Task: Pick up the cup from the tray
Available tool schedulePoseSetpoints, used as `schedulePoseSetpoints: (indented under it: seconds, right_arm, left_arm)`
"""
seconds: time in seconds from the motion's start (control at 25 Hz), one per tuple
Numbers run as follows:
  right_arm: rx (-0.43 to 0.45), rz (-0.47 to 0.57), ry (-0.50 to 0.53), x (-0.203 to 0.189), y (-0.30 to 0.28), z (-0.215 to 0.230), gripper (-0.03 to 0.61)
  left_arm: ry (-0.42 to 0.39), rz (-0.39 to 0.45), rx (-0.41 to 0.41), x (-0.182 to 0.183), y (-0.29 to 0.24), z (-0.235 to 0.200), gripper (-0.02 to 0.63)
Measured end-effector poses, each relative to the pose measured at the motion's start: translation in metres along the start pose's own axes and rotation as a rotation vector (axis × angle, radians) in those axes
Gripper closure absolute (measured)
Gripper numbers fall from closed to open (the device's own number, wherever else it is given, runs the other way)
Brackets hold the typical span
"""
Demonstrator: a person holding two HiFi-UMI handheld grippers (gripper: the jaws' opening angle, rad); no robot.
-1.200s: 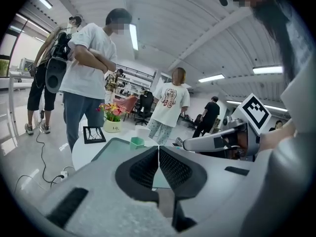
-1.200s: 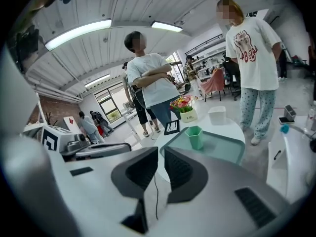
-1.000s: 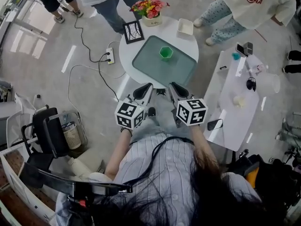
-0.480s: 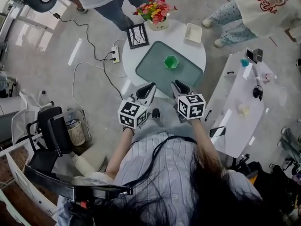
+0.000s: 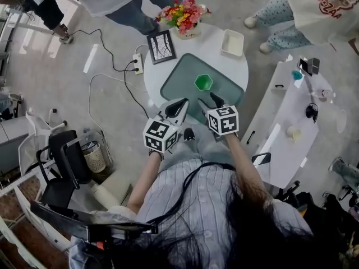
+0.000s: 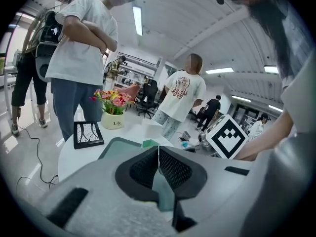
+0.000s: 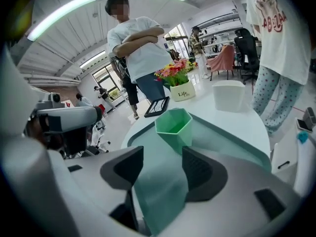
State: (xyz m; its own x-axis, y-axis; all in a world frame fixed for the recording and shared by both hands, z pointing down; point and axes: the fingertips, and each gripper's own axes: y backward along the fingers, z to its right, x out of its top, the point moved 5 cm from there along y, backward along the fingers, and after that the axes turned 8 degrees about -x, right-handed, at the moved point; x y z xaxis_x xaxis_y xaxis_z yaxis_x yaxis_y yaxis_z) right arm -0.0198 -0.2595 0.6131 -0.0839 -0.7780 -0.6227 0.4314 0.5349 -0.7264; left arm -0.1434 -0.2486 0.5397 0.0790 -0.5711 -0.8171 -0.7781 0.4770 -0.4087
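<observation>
A green hexagonal cup [image 5: 203, 82] [image 7: 174, 126] stands upright on the dark green tray [image 5: 179, 82] [image 7: 232, 137] that lies on the round white table [image 5: 221, 58]. My right gripper [image 5: 210, 101] [image 7: 163, 167] hovers over the tray's near edge, just short of the cup; its jaws are opening and nothing is between them. To its left, my left gripper [image 5: 180, 106] [image 6: 158, 164] is shut and empty over the tray's near left edge. In the left gripper view only the cup's rim [image 6: 150, 143] shows.
On the table behind the tray are a flower pot [image 5: 183, 17], a black picture frame [image 5: 161, 46] and a white square dish [image 5: 233, 42]. People stand around the far side. A white side table [image 5: 291, 116] with small items is at the right; cables and a power strip [image 5: 137, 62] lie on the floor.
Both grippers have moved forward toward the tray. The right one has advanced further, to the tray's near edge, and its jaws have parted.
</observation>
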Motion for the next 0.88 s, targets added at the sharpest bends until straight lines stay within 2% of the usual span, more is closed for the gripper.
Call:
schedulePoseSetpoints:
  seconds: [0.08, 0.36, 0.88]
  right_arm:
    - [-0.013, -0.006, 0.017, 0.000, -0.011, 0.005, 0.328]
    - [-0.054, -0.017, 0.086, 0.002, -0.044, 0.019, 0.269]
    - [-0.097, -0.005, 0.235, 0.017, -0.072, 0.019, 0.252]
  left_arm:
    - [0.010, -0.010, 0.004, -0.001, -0.003, -0.005, 0.598]
    - [0.033, -0.048, 0.012, -0.005, -0.006, -0.012, 0.598]
    - [0.043, -0.056, 0.034, -0.004, -0.006, -0.014, 0.598]
